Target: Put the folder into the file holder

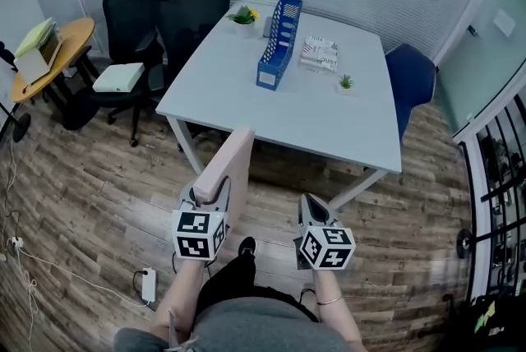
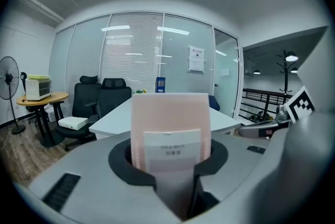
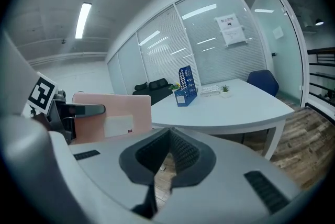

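**Folder in my left gripper, table ahead**

Looking down, I see my left gripper [image 1: 210, 192] clamped on the pink folder [image 1: 229, 165], which stands on edge and reaches forward toward the white table [image 1: 238, 99]. My right gripper [image 1: 311, 207] is beside it, apart from the folder, over the wooden floor [image 1: 99, 186]. On the table, the blue file holder [image 1: 278, 42] stands near the far side, with a stack of papers [image 1: 320, 53] just to its right. A small green plant [image 1: 346, 82] sits closer to me, and a flowering plant [image 1: 244, 15] is at the far left corner. Two black chairs [image 1: 193, 5] stand left of the table and a blue chair [image 1: 411, 75] right.
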